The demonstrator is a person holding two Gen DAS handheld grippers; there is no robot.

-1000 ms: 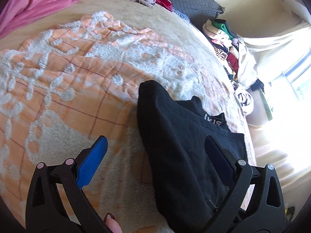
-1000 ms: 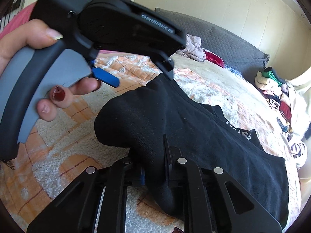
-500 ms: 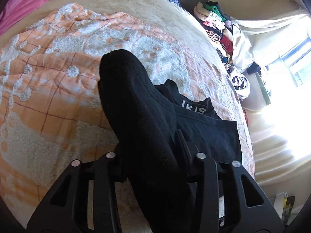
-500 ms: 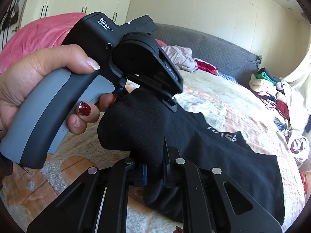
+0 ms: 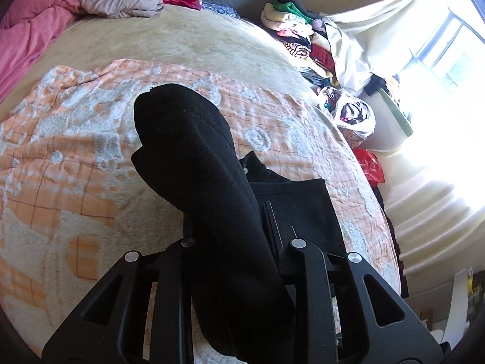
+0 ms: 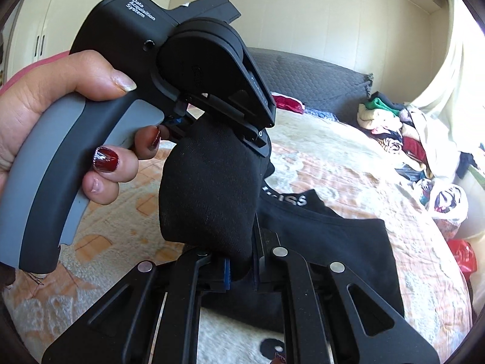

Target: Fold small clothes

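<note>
Early in the fold: both claws, left (image 5: pixel 233 242) and right (image 6: pixel 241 268), clamped on black sock (image 6: pixel 209 194), lifted above bed (image 5: pixel 182 39); black garment (image 6: pixel 333 242) unfolded.

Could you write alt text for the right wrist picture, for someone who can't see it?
Two handheld grippers, the right gripper and the left gripper, pinch a black garment between them above an orange patterned blanket on a bed.
</note>
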